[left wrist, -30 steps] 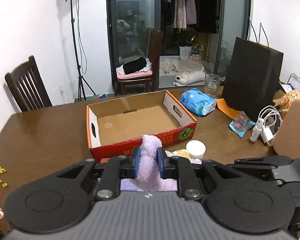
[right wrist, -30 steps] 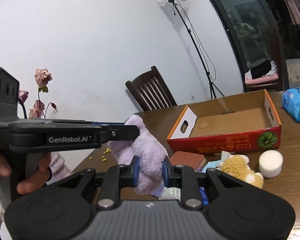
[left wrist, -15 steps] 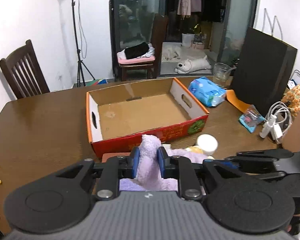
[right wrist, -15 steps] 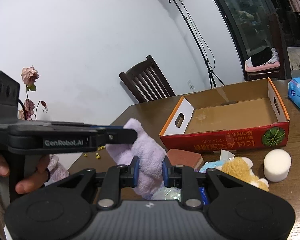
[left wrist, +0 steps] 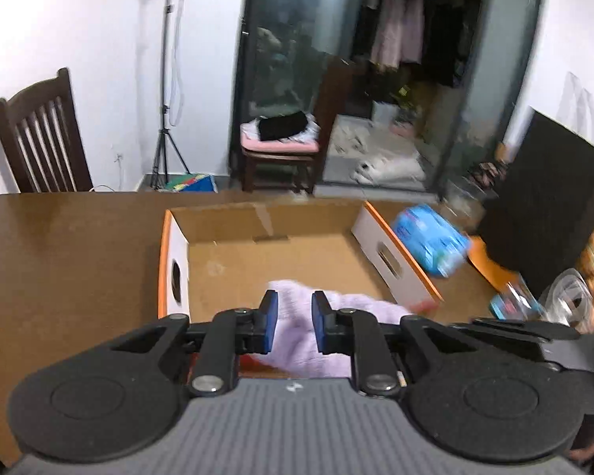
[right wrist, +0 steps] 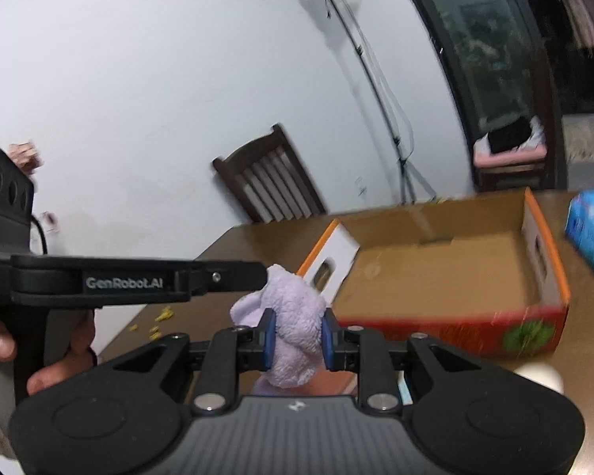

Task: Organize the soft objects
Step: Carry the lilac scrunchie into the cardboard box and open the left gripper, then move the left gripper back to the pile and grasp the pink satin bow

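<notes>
A lilac plush toy (left wrist: 297, 328) is held in the air by both grippers. My left gripper (left wrist: 293, 318) is shut on one end of it, over the near wall of the open cardboard box (left wrist: 277, 261). My right gripper (right wrist: 295, 336) is shut on the other end of the plush (right wrist: 297, 328), just left of the box (right wrist: 447, 261). The left gripper's finger (right wrist: 233, 275) shows in the right wrist view touching the plush's top. The box's floor is bare.
A blue wipes pack (left wrist: 431, 245) lies right of the box, with a black paper bag (left wrist: 546, 213) behind it. A white foam piece (right wrist: 542, 376) lies in front of the box. Wooden chairs (left wrist: 39, 138) stand at the table's far side.
Both grippers have lifted the plush and carried it forward, from in front of the box to over its near wall. The other toys on the table have dropped out of view.
</notes>
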A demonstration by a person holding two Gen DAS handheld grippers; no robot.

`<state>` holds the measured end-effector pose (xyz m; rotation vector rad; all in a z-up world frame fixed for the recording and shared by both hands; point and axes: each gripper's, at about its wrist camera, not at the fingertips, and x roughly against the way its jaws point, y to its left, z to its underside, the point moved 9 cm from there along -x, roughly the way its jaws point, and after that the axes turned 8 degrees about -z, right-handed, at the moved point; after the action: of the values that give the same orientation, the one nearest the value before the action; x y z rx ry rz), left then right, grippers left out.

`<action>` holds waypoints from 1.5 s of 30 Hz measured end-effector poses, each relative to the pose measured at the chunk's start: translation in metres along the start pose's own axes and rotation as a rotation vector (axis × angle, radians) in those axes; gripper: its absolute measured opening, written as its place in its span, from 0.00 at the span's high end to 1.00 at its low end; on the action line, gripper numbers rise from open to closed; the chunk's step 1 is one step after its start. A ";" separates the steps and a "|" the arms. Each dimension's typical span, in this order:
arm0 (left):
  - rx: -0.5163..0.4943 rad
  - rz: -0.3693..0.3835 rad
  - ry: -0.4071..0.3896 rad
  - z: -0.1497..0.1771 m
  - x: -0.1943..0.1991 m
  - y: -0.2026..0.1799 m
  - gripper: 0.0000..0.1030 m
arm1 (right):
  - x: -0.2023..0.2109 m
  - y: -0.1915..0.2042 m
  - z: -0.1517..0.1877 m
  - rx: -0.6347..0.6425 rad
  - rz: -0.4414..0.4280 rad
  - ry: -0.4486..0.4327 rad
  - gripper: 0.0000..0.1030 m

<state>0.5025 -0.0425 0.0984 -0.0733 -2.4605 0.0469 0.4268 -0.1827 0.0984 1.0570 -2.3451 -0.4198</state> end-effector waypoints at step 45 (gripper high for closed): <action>0.040 -0.138 -0.343 0.242 0.162 0.056 0.00 | 0.151 0.056 0.177 0.211 0.342 -0.176 0.16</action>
<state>0.2269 0.0204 0.0092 0.1325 -2.7994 0.0529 0.2069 -0.2504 0.0319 0.7079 -2.7095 -0.1424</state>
